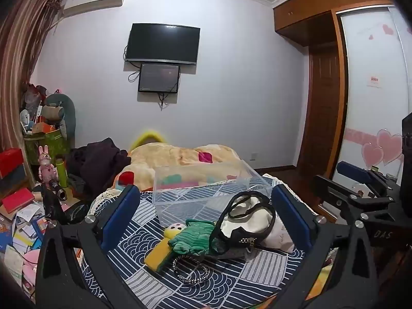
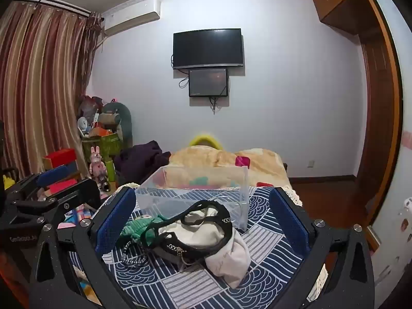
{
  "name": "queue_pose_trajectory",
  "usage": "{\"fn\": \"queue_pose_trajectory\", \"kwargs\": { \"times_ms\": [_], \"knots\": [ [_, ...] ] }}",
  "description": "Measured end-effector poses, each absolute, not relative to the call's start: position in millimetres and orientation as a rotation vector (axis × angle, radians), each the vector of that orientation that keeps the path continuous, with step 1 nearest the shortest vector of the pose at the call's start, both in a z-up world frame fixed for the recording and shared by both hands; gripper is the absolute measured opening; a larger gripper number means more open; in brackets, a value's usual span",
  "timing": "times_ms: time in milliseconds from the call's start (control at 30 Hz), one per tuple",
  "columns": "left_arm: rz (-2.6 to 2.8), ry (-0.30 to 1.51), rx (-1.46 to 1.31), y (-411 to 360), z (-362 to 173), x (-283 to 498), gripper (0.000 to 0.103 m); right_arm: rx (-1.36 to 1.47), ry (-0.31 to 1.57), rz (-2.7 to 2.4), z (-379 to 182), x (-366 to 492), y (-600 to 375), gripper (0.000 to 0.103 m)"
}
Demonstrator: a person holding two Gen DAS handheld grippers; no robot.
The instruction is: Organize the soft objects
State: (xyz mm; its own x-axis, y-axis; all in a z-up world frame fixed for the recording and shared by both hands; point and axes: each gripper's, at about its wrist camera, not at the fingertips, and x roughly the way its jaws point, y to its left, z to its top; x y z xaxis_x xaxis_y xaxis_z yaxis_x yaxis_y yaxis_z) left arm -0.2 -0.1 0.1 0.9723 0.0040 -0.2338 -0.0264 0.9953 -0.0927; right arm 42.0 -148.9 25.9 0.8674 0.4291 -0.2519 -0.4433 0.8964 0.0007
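A pile of soft things lies on the blue patterned bed cover (image 1: 270,265): a green and yellow plush toy (image 1: 188,239), a white cloth bag with black trim (image 1: 255,221) and a black-and-white braided cord (image 1: 190,270). A clear plastic box (image 1: 206,190) stands just behind them. My left gripper (image 1: 206,213) is open above the pile, its fingers to either side of the toy and bag. My right gripper (image 2: 203,219) is open, with the white bag (image 2: 221,244), the toy (image 2: 136,228) and the box (image 2: 195,193) between its fingers. Neither holds anything.
A beige blanket (image 1: 180,157) and dark clothes (image 1: 100,162) lie at the far end of the bed. Books, boxes and toys clutter the floor at the left (image 1: 23,221). A wardrobe (image 1: 370,90) stands at the right, curtains (image 2: 38,90) at the left.
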Motion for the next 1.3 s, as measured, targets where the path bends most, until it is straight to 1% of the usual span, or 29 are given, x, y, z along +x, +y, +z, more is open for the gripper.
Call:
{"fn": "queue_pose_trajectory", "kwargs": {
  "times_ms": [400, 433, 1300],
  "knots": [
    [0.021, 0.238, -0.106, -2.9, 0.7, 11.8, 0.103, -0.057, 0.251, 0.455, 25.5, 41.2, -149.7, 0.103],
    [0.001, 0.224, -0.103, -1.7, -0.5, 2.3, 0.103, -0.058, 0.251, 0.455, 25.3, 41.0, -149.7, 0.103],
    [-0.004, 0.224, -0.098, -2.5, 0.4, -2.5, 0.103, -0.051, 0.244, 0.454, 33.0, 37.1, -152.7, 0.103]
  ]
}}
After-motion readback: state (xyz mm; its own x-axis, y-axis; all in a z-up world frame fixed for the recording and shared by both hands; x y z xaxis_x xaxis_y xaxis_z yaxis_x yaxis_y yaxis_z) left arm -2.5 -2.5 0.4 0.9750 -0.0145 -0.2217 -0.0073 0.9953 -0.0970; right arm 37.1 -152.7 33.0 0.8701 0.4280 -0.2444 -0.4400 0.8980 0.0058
